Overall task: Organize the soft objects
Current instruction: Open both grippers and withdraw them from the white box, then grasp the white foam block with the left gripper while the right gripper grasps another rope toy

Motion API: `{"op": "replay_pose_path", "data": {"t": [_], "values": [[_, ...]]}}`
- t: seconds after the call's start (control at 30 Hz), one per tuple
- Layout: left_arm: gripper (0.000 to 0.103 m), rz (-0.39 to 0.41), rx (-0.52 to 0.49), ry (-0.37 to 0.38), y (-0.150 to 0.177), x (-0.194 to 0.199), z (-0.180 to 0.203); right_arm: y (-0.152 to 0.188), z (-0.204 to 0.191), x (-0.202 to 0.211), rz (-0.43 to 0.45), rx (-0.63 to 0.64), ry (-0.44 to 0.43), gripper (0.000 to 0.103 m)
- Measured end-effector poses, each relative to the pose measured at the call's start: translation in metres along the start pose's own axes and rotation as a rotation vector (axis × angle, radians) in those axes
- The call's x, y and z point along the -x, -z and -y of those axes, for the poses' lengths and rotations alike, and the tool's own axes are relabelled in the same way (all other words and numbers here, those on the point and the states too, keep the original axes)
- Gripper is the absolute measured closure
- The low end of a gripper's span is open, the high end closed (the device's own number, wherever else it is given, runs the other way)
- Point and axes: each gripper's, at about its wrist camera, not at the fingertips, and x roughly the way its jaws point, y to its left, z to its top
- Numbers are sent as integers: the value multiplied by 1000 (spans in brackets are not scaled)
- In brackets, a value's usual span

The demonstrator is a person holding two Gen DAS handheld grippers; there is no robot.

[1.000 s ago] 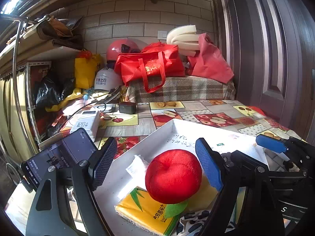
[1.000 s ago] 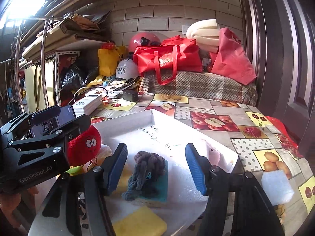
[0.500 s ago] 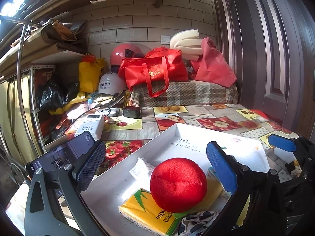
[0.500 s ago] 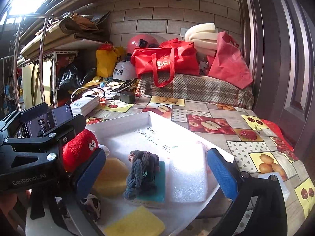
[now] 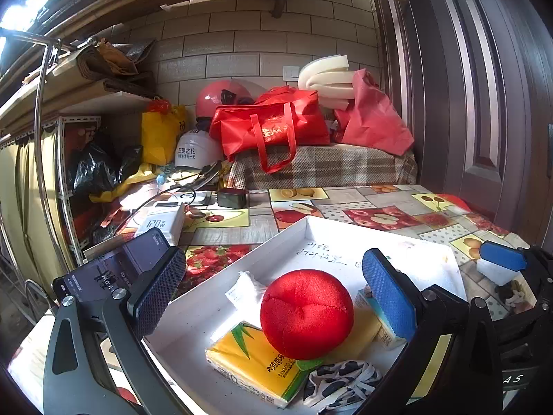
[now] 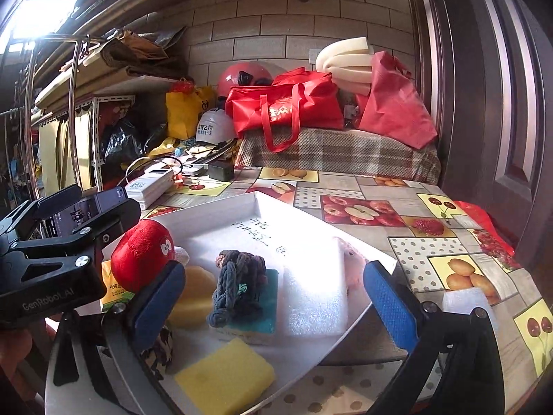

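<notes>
A white tray (image 5: pixel 193 314) holds soft things. A red plush apple (image 5: pixel 307 313) sits on a yellow tissue pack (image 5: pixel 249 359), next to a patterned cloth (image 5: pixel 342 380). My left gripper (image 5: pixel 273 290) is open, its pads either side of the apple, not touching. In the right wrist view the tray (image 6: pixel 214 216) also holds the apple (image 6: pixel 141 254), a grey knotted rope (image 6: pixel 238 280) on a teal sponge (image 6: pixel 268 307), a white foam sheet (image 6: pixel 311 294), a yellow sponge (image 6: pixel 224 377) and a round yellow sponge (image 6: pixel 197 297). My right gripper (image 6: pixel 273 301) is open and empty above them.
The table has a fruit-pattern cloth (image 6: pixel 397 221). A phone (image 5: pixel 114 269), a white power bank (image 5: pixel 162 219) and cables lie left of the tray. A white foam block (image 6: pixel 466 306) lies right of it. Red bags (image 5: pixel 273 131) and helmets stand at the back.
Both grippers opened wider and pulled back a little. The apple now rests free in the tray; the rope and sponge lie free too.
</notes>
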Motion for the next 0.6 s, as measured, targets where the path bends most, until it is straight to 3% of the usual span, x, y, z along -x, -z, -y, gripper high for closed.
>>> {"op": "replay_pose_path", "data": {"t": [0.27,0.37,0.53,0.6], "values": [[0,-6,0,24,6,15,16,15,32,43,68,-62,-23,0],[0,-11,-27,84,8,23,32,20,49,64,107,-85,12,0],[0,6,-57,201,10,40,60,30,96,116,296,-229,-28,0],[0,4,-80,240,11,44,73,35,111,123,323,-260,1,0]]}}
